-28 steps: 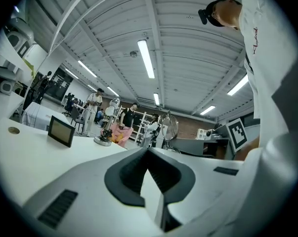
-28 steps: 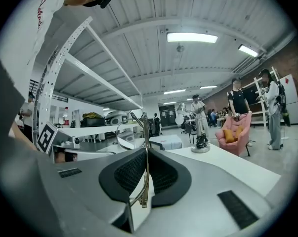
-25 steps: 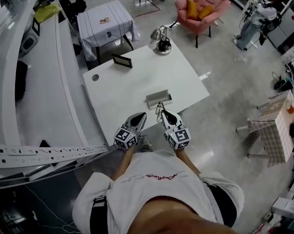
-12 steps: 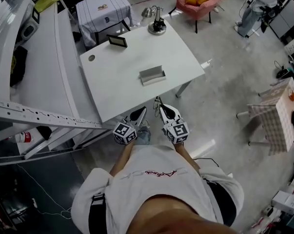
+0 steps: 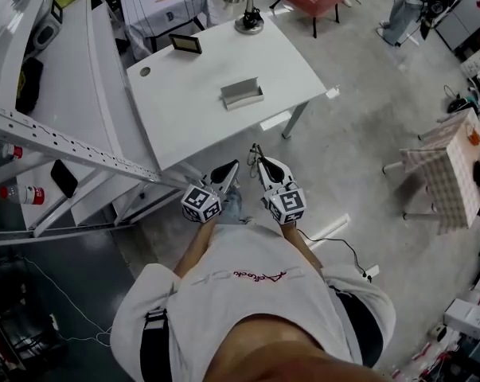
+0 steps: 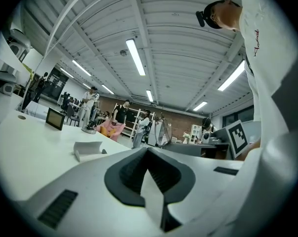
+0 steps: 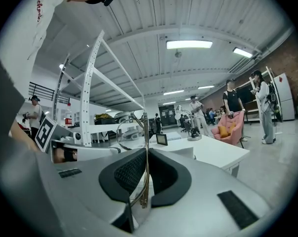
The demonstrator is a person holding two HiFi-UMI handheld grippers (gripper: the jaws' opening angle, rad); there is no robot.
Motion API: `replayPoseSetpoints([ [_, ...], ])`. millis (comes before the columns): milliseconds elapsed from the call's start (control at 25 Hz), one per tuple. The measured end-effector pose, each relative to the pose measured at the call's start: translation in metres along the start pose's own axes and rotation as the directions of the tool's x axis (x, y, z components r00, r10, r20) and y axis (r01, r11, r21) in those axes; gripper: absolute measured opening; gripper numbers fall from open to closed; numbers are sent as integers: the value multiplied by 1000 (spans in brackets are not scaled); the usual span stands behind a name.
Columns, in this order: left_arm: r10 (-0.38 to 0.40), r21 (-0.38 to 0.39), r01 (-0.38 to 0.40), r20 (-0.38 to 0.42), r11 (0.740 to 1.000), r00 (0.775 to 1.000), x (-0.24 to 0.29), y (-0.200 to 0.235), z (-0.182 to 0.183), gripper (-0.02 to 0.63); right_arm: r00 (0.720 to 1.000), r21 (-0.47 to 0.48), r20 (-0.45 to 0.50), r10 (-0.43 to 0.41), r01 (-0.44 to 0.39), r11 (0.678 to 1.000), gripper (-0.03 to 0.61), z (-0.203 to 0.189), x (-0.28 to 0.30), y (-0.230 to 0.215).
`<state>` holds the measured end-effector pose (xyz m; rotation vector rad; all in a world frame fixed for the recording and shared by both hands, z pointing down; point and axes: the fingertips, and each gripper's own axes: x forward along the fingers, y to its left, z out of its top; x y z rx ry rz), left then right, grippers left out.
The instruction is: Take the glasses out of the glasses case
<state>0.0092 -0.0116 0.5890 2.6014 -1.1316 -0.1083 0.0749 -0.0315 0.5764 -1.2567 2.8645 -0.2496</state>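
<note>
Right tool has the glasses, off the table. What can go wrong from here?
1. The right tool pinches the glasses by a thin bit of frame; they may swing or slip.
2. They hang over bare floor, not the table, so a slip likely means a hard fall. The left tool is shut, empty, no backup.

The glasses (image 7: 146,162) had a thin, shiny metal frame. The glasses case (image 5: 242,94) looked matt grey, the white table (image 5: 200,102) smooth, and the grey floor (image 5: 359,153) polished and glossy.
</note>
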Motion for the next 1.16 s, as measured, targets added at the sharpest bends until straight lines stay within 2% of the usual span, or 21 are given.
replayPoseSetpoints([
  [280,5,-2,-5,13,1000,1000,-19,-13,-10,-9,1000,-35,-1,-7,7,999,20,-3,-20,14],
  [560,1,12,-1,37,1000,999,-23,-21,-2,-9,1000,-67,6,3,-3,998,21,4,-25,21],
  [1160,-12,24,11,48,1000,999,-33,-29,-4,-9,1000,-87,11,4,-3,996,21,5,-31,32],
])
